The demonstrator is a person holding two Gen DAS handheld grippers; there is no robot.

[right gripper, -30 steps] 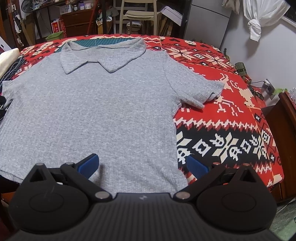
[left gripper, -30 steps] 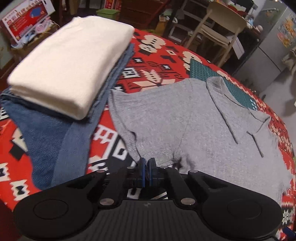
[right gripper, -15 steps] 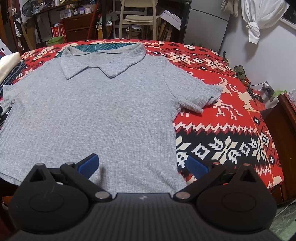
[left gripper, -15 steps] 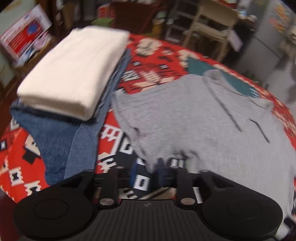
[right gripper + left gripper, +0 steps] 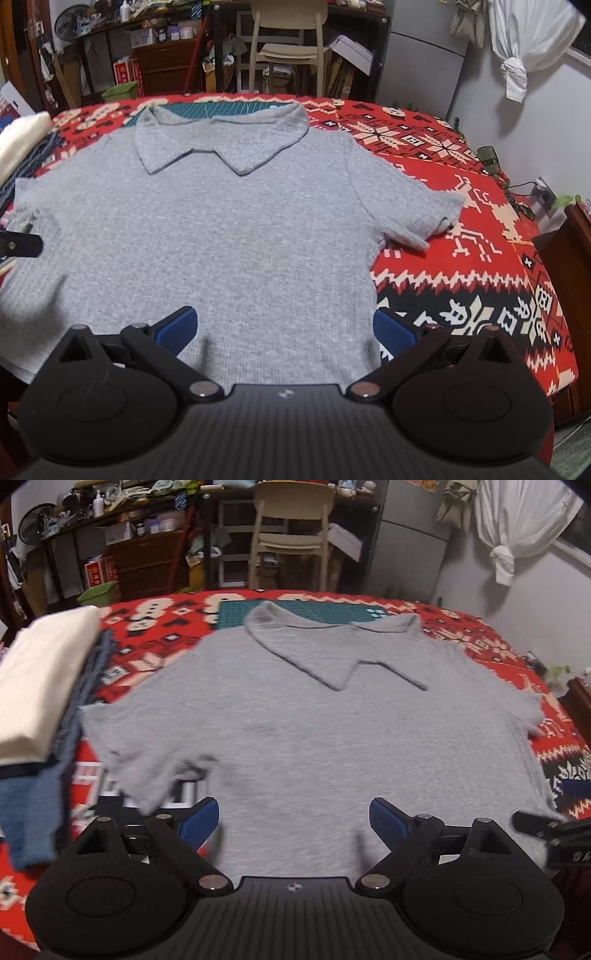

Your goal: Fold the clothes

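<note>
Now the left gripper is seen with its blue pads spread wide and nothing held between them, whereas one second earlier the same pads were pinched together at the near edge of the grey polo shirt, close to its left sleeve; half a second earlier they were already parting. The view from the left wrist is also turned from the sleeve side toward the middle of the garment. The right gripper is likewise held wide open and empty, hovering over the near hem, as in both earlier pictures. The shirt is laid flat and face up on the red patterned cloth, collar at the far side, both short sleeves spread outward, with no fold visible in it. To the left, a cream folded garment is stacked on folded denim, just beside the shirt's left sleeve. The release is judged to mean that a spreading or straightening adjustment of the left edge is ended and that the shirt is presented ready for folding. Some motion blur is present in the left view, so fine creases near the sleeve cannot be assessed
</note>
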